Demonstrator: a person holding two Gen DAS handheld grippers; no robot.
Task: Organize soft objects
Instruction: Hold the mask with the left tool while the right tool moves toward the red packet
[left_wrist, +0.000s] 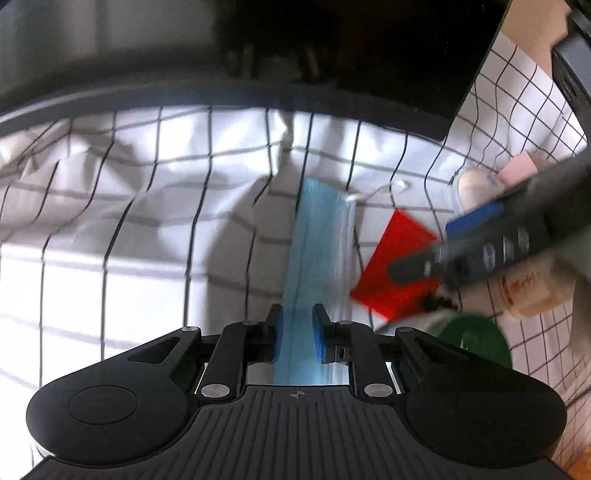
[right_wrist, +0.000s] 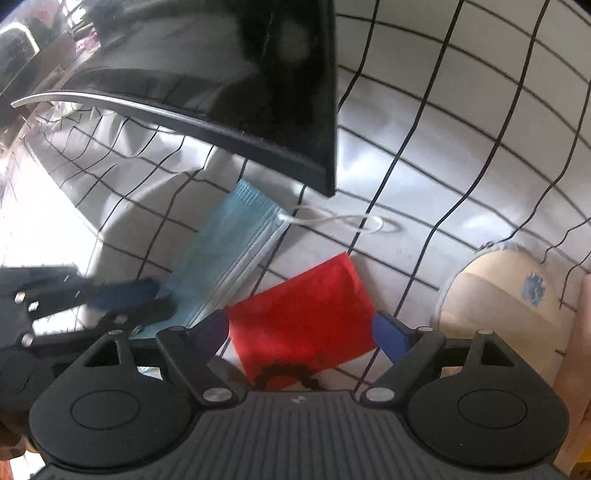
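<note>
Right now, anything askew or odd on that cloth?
Checked cloth is rumpled into folds near the dark tray. Blue face mask, pinched in the left claw, is folded lengthwise, ear loop trailing. Red cloth lies skewed. No spills seen.

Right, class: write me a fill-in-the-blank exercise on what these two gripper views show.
1. The left gripper is shut on a blue ____.
2. The red cloth lies between the ____ jaws of the right gripper.
3. The checked tablecloth has black lines on ____.
4. The mask's white ____ trails on the tablecloth.

Missing words: face mask; open; white; ear loop
</note>
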